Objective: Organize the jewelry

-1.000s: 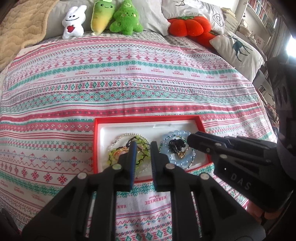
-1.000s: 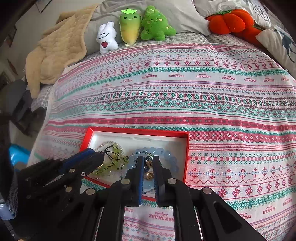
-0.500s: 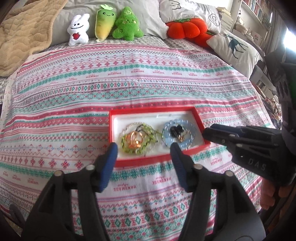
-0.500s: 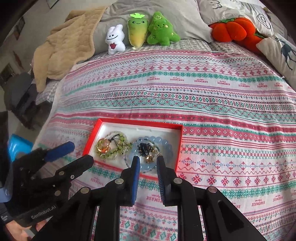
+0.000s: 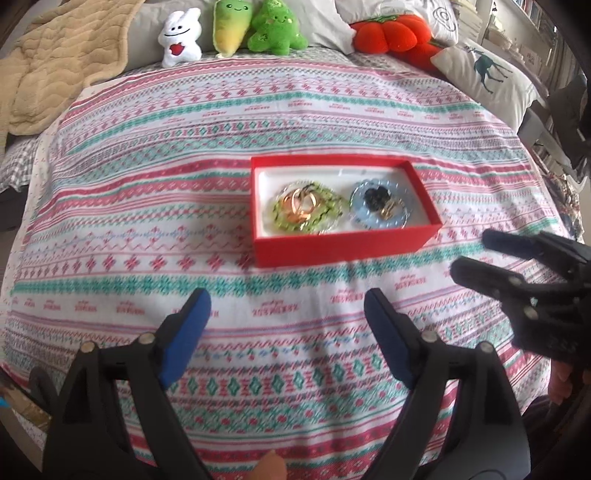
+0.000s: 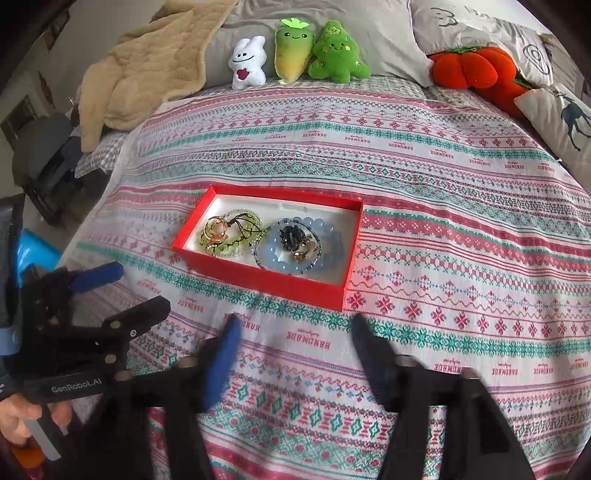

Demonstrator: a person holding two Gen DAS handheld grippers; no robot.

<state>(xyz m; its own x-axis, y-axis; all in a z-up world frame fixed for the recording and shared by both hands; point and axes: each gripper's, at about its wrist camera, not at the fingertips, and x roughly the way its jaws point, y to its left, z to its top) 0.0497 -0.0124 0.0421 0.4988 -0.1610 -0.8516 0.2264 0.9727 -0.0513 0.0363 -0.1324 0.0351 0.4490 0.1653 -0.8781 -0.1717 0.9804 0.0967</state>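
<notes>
A red box [image 5: 343, 243] [image 6: 258, 278] with a white lining lies on the patterned bedspread. Inside it on the left is a green bead bracelet [image 5: 325, 214] [image 6: 240, 243] with gold rings [image 5: 301, 206] [image 6: 215, 230] on it. On the right is a blue bead bracelet [image 5: 380, 218] [image 6: 273, 254] holding a dark flower piece [image 5: 375, 195] [image 6: 291, 234] and a gold ring [image 6: 301, 254]. My left gripper [image 5: 286, 306] [image 6: 107, 291] is open and empty, well in front of the box. My right gripper [image 6: 291, 328] [image 5: 469, 254] is open and empty, in front of the box and to its right.
Plush toys [image 5: 236, 26] [image 6: 295, 51] line the head of the bed, with a red pumpkin cushion [image 5: 391, 29] [image 6: 469, 66] and a deer pillow [image 5: 487, 74] at the right. A beige blanket [image 5: 44, 62] [image 6: 147, 62] lies at the far left.
Both grippers opened and pulled back from the box toward the foot of the bed. The jewelry stays in the box.
</notes>
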